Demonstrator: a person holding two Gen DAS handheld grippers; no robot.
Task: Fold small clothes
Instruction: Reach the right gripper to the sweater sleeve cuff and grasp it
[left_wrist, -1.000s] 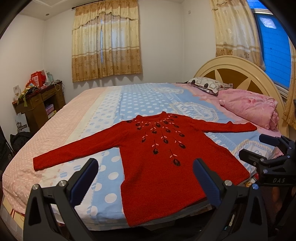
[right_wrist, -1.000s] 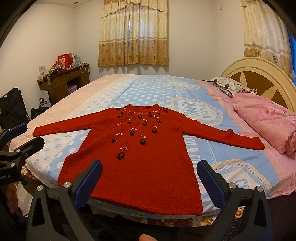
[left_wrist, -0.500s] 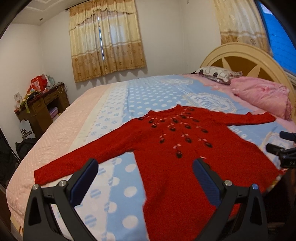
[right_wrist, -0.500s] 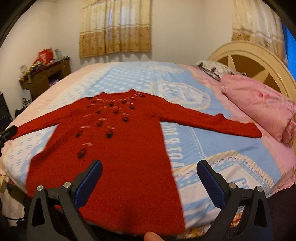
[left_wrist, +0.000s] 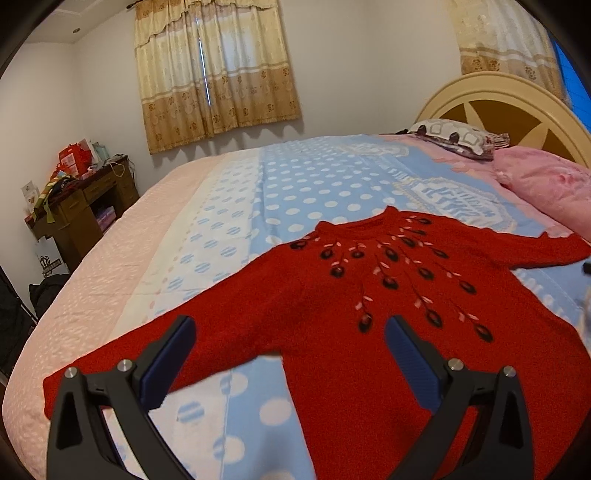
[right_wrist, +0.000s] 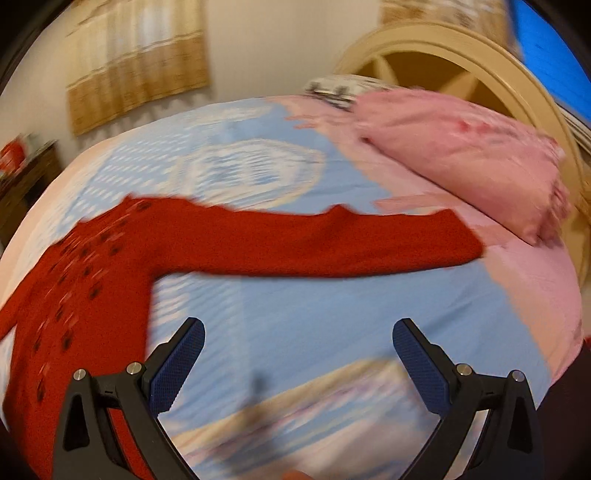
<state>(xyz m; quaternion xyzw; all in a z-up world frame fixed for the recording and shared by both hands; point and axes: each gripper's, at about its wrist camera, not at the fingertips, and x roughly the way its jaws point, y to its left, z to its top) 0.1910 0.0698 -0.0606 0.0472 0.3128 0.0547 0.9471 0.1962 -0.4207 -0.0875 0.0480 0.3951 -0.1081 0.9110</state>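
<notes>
A red knitted sweater (left_wrist: 332, 332) with dark embroidered buds lies flat, front up, on the bed, both sleeves spread out. My left gripper (left_wrist: 290, 328) is open above the armpit where the near sleeve (left_wrist: 122, 358) joins the body, holding nothing. In the blurred right wrist view the other sleeve (right_wrist: 314, 243) stretches right toward the pink pillow, its cuff (right_wrist: 461, 236) at the pink strip. My right gripper (right_wrist: 297, 328) hangs open over bare blue sheet, short of that sleeve.
The bed (left_wrist: 314, 173) has a blue dotted sheet with a pink side. A pink pillow (right_wrist: 461, 147) and a patterned pillow (left_wrist: 450, 138) lie at the cream headboard (left_wrist: 498, 99). A cluttered wooden desk (left_wrist: 81, 206) stands at the far left wall.
Both grippers have moved forward over the bed. The left swung toward the sweater's left sleeve and armpit; the right swung right toward the other sleeve. The sweater has not moved.
</notes>
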